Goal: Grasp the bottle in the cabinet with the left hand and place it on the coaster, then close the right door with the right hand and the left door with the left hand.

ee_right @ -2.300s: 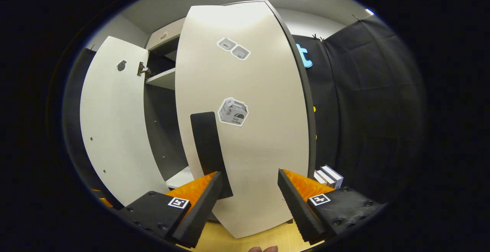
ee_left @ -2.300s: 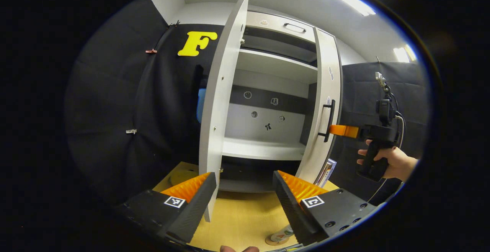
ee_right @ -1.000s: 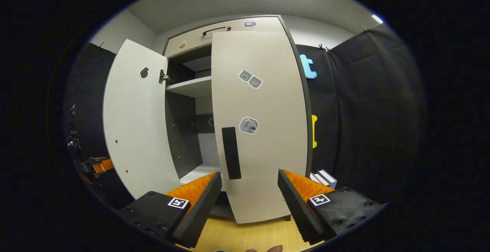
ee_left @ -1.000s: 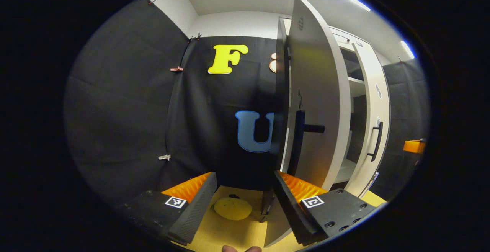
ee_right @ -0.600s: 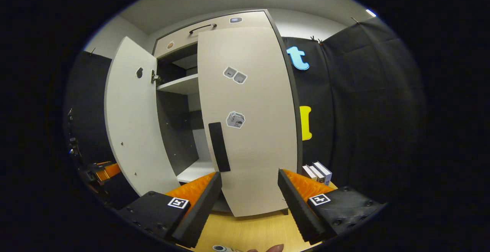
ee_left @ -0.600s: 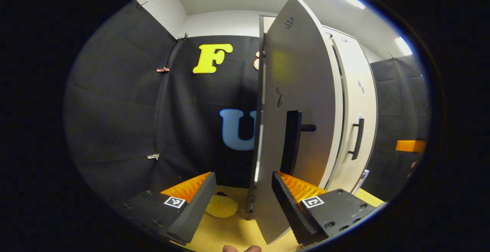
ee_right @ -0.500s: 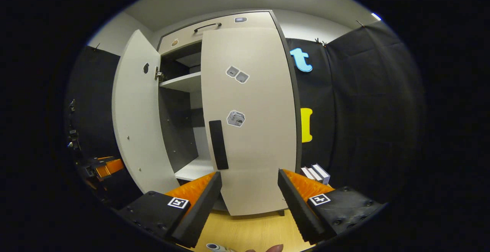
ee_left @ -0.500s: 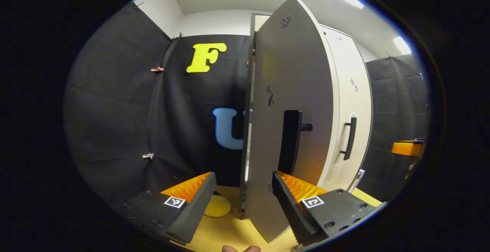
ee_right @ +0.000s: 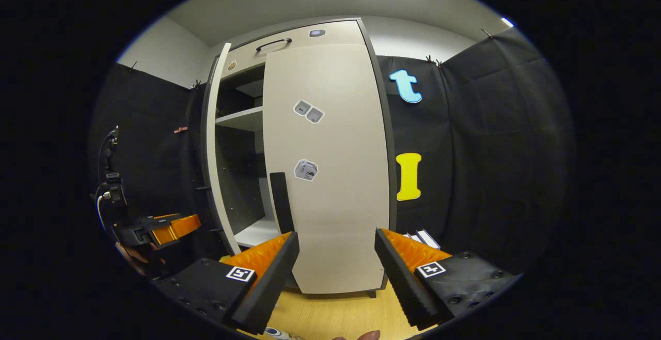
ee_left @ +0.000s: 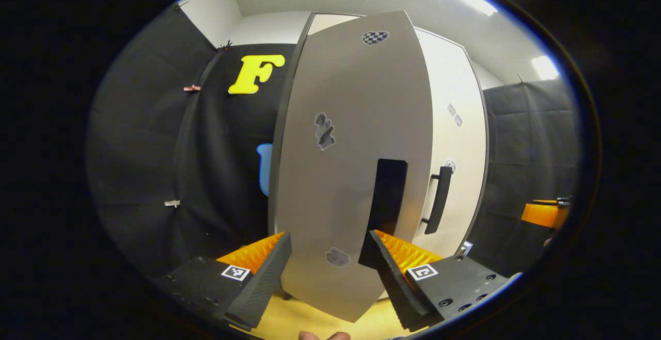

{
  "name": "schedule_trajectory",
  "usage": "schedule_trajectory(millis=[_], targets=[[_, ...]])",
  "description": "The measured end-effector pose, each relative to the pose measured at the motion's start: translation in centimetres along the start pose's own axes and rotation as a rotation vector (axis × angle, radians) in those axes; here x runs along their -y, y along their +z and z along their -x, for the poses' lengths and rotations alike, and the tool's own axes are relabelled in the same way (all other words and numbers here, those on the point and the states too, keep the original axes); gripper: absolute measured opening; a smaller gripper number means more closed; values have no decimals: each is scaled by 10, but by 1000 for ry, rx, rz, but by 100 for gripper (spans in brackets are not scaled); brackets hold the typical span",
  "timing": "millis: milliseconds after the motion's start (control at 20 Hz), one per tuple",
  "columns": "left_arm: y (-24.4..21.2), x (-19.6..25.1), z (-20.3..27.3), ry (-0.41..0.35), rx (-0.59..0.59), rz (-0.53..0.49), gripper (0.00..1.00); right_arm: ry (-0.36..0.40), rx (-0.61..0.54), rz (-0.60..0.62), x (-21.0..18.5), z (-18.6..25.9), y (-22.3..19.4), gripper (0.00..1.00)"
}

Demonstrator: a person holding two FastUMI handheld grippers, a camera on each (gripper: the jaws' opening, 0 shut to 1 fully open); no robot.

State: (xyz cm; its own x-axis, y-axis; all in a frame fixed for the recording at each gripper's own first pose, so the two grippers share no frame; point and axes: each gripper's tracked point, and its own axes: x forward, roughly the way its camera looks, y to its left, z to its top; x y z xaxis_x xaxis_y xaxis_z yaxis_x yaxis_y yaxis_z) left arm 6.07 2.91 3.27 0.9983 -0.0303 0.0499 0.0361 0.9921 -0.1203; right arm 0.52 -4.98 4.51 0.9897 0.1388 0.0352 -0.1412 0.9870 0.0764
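Note:
The cabinet's left door (ee_left: 351,164) stands close in front of my left gripper (ee_left: 328,273), showing its front face and black handle (ee_left: 390,195). My left gripper is open, one finger (ee_left: 397,262) just below that handle; I cannot tell whether it touches. In the right gripper view the left door (ee_right: 213,159) is edge-on and still ajar, with a shelf (ee_right: 242,118) showing behind it. The right door (ee_right: 325,174) lies flat against the cabinet. My right gripper (ee_right: 335,273) is open, a little back from it. The left gripper (ee_right: 160,229) shows at the left.
A drawer front (ee_right: 289,40) with a handle tops the cabinet. Books (ee_right: 421,236) stand to the right of the cabinet on the wooden tabletop (ee_right: 335,314). A sliver of a pale object (ee_right: 273,333) shows at the bottom edge. Black cloth walls surround the booth.
The left door has swung well toward the cabinet as my left gripper came round to its front face. The right door has gone flat, and my right gripper has drawn back slightly.

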Motion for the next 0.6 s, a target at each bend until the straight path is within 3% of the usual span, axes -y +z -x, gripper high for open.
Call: schedule_trajectory(millis=[600], targets=[[0, 33, -50, 27, 6, -79, 92, 21, -11, -2, 18, -22, -3, 98]])
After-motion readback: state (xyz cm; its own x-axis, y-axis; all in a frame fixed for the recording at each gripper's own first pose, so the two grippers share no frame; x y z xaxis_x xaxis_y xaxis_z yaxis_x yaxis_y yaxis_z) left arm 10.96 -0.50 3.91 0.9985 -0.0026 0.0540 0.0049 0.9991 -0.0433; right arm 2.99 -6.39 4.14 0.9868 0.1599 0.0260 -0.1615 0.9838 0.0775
